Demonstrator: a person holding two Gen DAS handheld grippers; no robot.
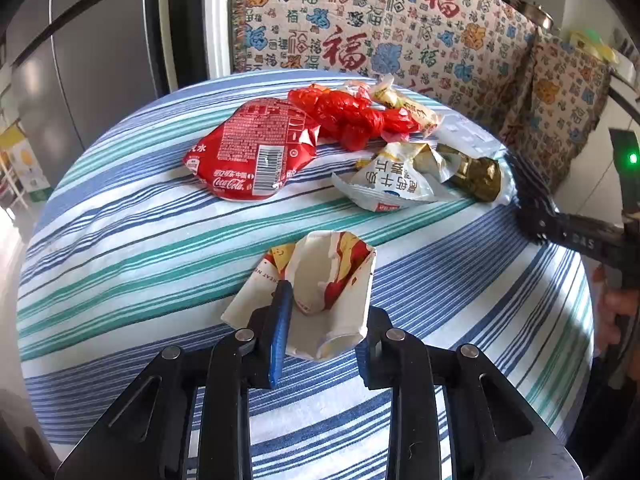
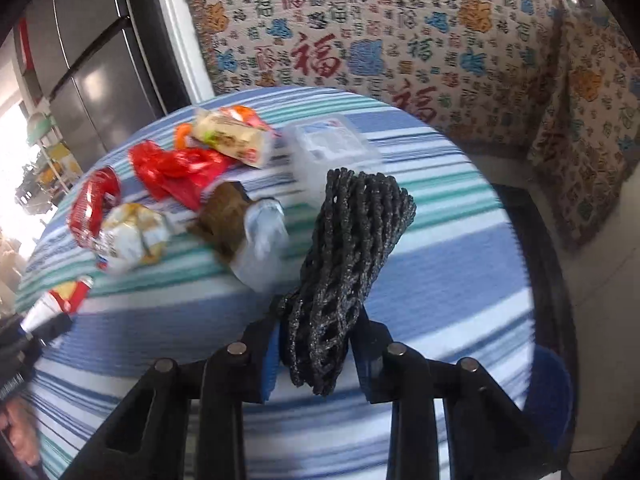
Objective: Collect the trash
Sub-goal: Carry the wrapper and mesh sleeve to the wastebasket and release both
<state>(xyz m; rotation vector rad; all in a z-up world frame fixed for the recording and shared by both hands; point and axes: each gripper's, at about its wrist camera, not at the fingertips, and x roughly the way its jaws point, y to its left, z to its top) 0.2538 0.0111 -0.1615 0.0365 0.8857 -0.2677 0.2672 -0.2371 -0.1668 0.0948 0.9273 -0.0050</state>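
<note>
Left gripper (image 1: pixel 322 320) fingers pinch crushed white-red paper cup (image 1: pixel 328 296) over striped surface (image 1: pixel 140 240); right gripper (image 2: pixel 316 344) fingers pinch black foam mesh sleeve (image 2: pixel 344 260), wrappers beyond it

striped tablecloth (image 1: pixel 120 248), patterned fabric (image 1: pixel 400 20), grey fridge (image 1: pixel 92 60)

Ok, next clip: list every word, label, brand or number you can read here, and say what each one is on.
"Coca-Cola", with Chinese print and a barcode too small to read: red label wrapper.
"福", repeated: patterned cloth behind the table.
"DAS": right gripper's black body, seen from the left wrist view.
Large Chinese characters, upside down, not reliably readable: white wrapper.
Partial letters, cut off: crushed paper cup.
Right wrist view: package print blurred.
</note>
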